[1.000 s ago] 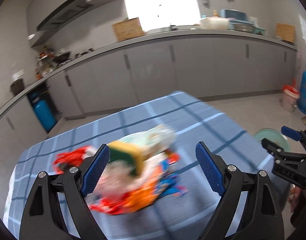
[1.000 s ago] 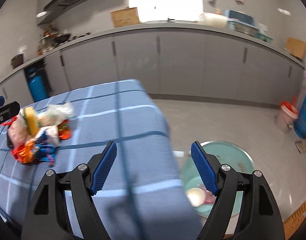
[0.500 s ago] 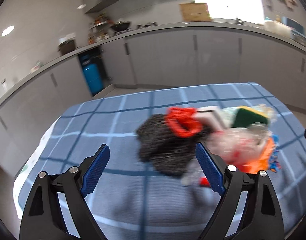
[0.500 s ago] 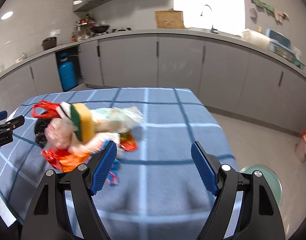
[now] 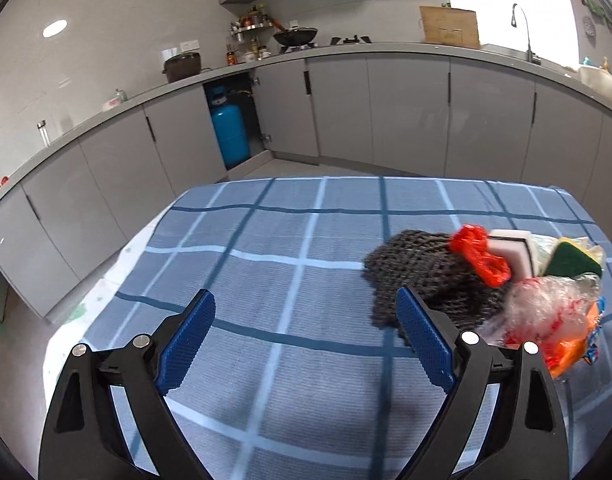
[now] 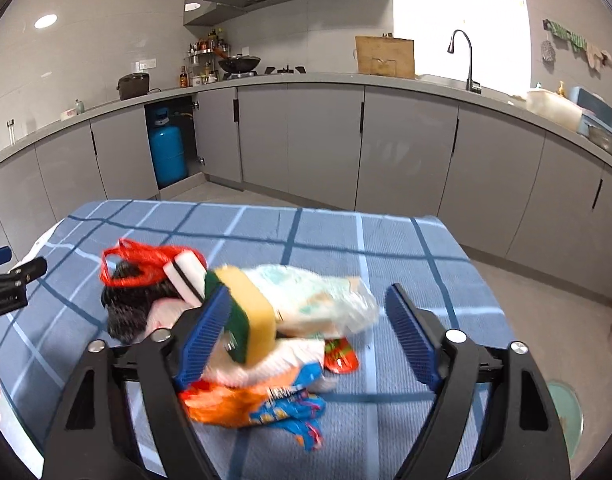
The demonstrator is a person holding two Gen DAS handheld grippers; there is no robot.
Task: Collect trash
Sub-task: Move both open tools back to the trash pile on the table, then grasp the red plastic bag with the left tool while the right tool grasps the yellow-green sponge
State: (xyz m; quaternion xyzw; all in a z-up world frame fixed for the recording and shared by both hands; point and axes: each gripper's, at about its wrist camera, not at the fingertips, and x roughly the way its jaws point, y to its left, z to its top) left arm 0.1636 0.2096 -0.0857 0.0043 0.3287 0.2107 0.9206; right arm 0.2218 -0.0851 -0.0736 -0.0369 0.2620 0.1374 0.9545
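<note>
A heap of trash lies on the blue checked tablecloth (image 5: 290, 248): a black mesh scrubber (image 5: 417, 264), a red net bag (image 5: 479, 252), a white sponge (image 5: 513, 248), a green-and-yellow sponge (image 6: 250, 312), clear plastic wrap (image 5: 545, 308), a pale plastic bag (image 6: 317, 304) and orange and blue wrappers (image 6: 266, 400). My left gripper (image 5: 304, 344) is open and empty, left of the heap. My right gripper (image 6: 306, 336) is open, its jaws either side of the heap's right part, left finger beside the yellow sponge. The left gripper's tip (image 6: 10, 284) shows in the right wrist view.
Grey kitchen cabinets (image 6: 325, 140) and a counter run behind the table. A blue gas cylinder (image 5: 230, 136) stands in an open cabinet. A pale green bin (image 6: 565, 412) sits on the floor to the right of the table. The table's far and left edges drop to the floor.
Both views have swung left. The heap has shifted to the right edge of the left view. My right gripper has come in over the heap, which now lies between its jaws.
</note>
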